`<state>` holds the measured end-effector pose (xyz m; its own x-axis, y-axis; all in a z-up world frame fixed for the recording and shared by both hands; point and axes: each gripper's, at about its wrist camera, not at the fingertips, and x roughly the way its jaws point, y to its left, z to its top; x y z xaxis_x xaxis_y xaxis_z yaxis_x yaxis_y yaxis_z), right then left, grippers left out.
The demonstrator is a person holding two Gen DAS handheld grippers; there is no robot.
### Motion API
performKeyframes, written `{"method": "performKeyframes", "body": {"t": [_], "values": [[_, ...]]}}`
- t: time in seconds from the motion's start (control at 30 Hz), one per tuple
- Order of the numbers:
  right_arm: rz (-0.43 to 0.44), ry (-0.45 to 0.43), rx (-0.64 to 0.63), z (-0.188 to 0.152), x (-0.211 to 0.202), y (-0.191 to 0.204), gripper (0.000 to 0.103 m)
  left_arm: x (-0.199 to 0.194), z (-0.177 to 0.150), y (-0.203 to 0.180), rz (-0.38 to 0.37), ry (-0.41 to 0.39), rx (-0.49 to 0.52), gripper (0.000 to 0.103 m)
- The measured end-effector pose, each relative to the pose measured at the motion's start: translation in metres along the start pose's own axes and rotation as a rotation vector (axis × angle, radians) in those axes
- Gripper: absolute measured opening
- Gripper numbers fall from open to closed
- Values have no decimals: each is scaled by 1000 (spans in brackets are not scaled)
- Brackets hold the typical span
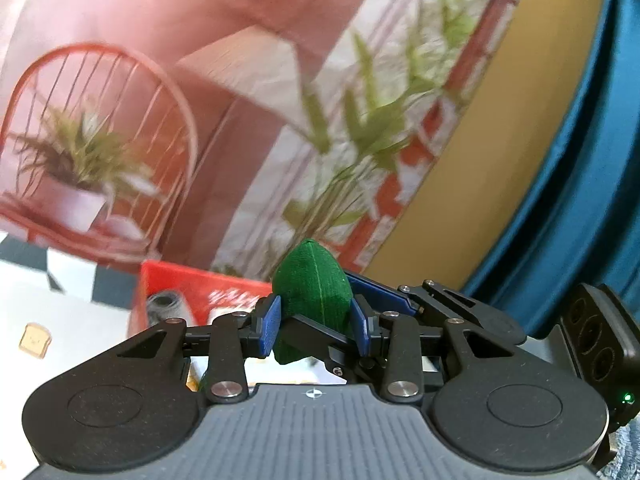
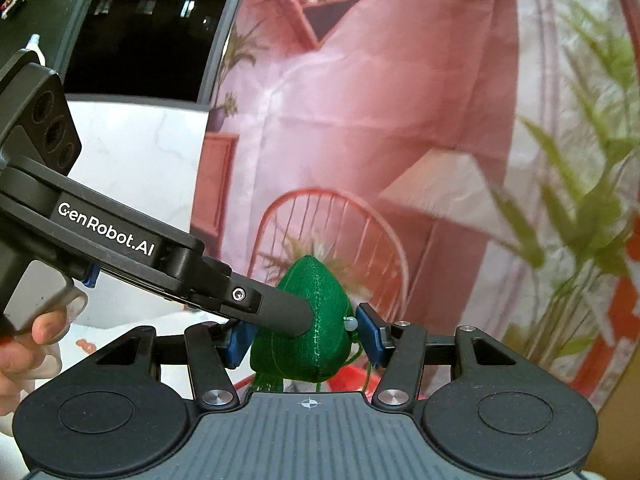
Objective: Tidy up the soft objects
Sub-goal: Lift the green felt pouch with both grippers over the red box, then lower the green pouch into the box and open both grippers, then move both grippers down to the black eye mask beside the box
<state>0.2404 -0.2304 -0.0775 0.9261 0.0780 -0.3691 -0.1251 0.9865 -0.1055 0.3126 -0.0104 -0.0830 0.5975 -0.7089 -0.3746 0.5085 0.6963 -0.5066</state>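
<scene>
Left wrist view shows the green pouch [image 1: 310,288] raised above the red bin [image 1: 208,292], with the left gripper [image 1: 316,326] pinching it between blue pads while the right gripper [image 2: 308,338] also closes on it, though its far pad looks slightly off the fabric. Judging by this, the pouch is mid-handover and not yet put away. A toast-shaped toy [image 1: 35,340] lies on the surface left of the bin, apparently unsorted.

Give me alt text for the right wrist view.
A green stuffed pouch sits between the right gripper's blue pads, while the left gripper's black finger presses its near face. Behind hangs a blurred pink backdrop showing a chair.
</scene>
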Motion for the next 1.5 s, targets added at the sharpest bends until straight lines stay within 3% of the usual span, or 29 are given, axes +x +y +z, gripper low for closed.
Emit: {"method": "performKeyframes", "body": {"t": [0.3,0.47,0.6,0.83,1.2,1.5], "values": [[64,154,115,-44,55,-7,51,28,-22,43,59,103,-41,38],[50,213,177,-62,66,-8,51,27,-26,42,102,92,24,41],[21,210,198,-72,61,-11,51,17,-26,39,121,82,44,41],[-16,162,237,-82,20,-13,51,-18,-38,30,171,54,68,41],[-112,60,245,-116,-66,5,51,-70,-100,12,239,48,48,41],[-193,144,282,-175,-102,18,52,-56,-154,16,286,193,44,48]]}}
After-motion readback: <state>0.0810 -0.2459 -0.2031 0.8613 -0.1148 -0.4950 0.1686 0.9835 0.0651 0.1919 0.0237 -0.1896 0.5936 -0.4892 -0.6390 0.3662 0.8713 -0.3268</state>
